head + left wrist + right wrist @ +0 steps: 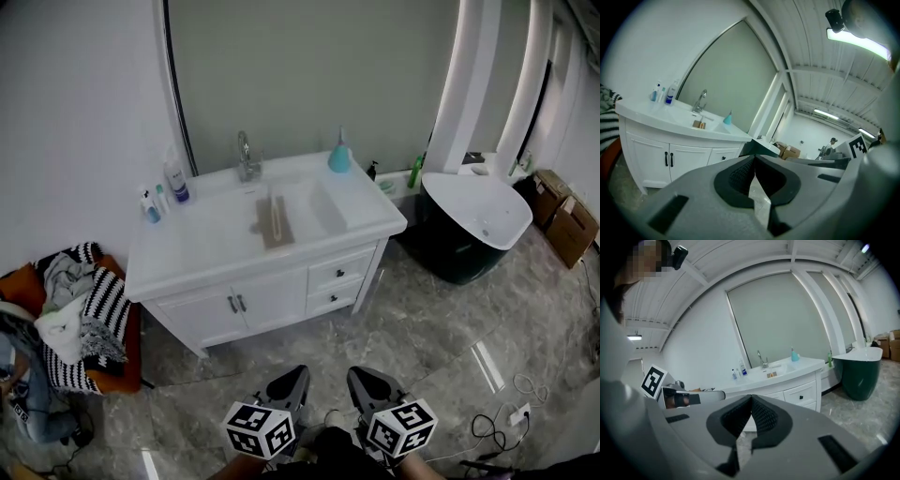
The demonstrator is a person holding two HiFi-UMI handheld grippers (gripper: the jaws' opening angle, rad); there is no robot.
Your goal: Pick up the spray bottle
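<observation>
A teal spray bottle stands at the back right corner of the white vanity top, behind the sink basin; the left gripper view and the right gripper view also catch it, small and far. My left gripper and right gripper hang side by side low over the floor in front of the vanity, well short of it. Both point toward the cabinet, and on each the jaws are shut with nothing between them.
A white pump bottle and small bottles stand at the vanity's back left, with a faucet in the middle. A dark bathtub sits to the right, a chair piled with clothes to the left. Cables lie on the floor.
</observation>
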